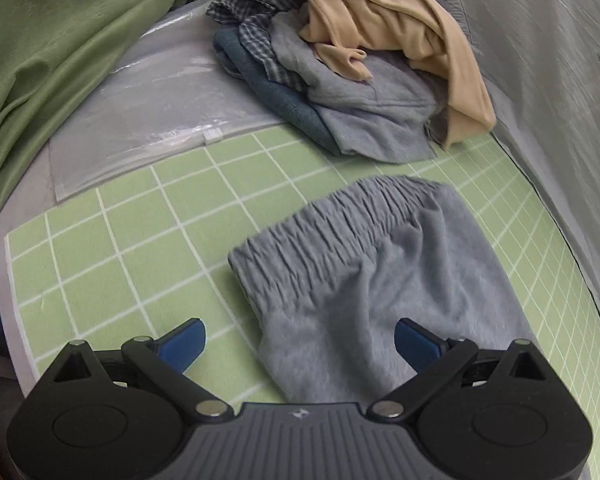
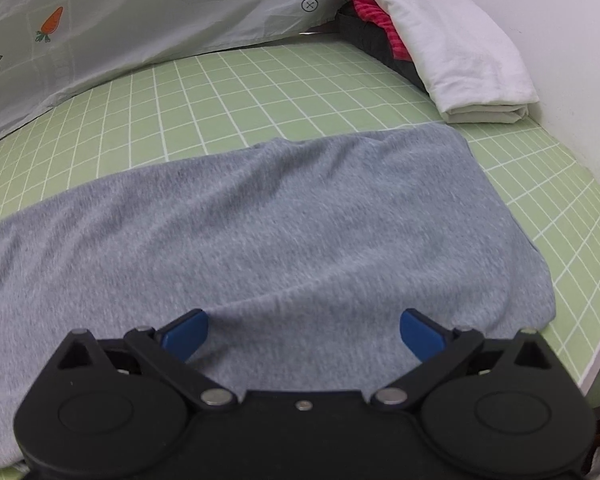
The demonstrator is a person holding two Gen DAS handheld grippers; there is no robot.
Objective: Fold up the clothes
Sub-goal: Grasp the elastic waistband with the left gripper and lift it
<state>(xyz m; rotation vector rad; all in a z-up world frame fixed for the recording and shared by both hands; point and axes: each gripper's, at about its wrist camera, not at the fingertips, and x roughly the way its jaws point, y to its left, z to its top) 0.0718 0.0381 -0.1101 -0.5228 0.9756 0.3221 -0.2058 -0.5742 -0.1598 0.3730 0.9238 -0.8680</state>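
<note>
Nearest you, both grippers hung with blue fingers spread wide, pinching nothing: the left gripper (image 1: 300,344) over the near waistband end of the grey sweatpants (image 1: 364,280), the right gripper (image 2: 304,336) over their leg end. The pants lay flat on the green grid mat (image 1: 140,248). They looked soft, light and floppy; you'd best pinch the gathered waistband (image 1: 332,220) corners.

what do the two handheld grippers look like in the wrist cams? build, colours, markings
Both look like the same build. The left gripper has blue fingertips on black linkage arms with silver pivot pins, round black side housings, and a ribbed grey centre body with a small logo. The right gripper has matching blue fingertips and black linkages, with a plain black centre and one silver screw. No cables, hands or sleeves visible.
</note>
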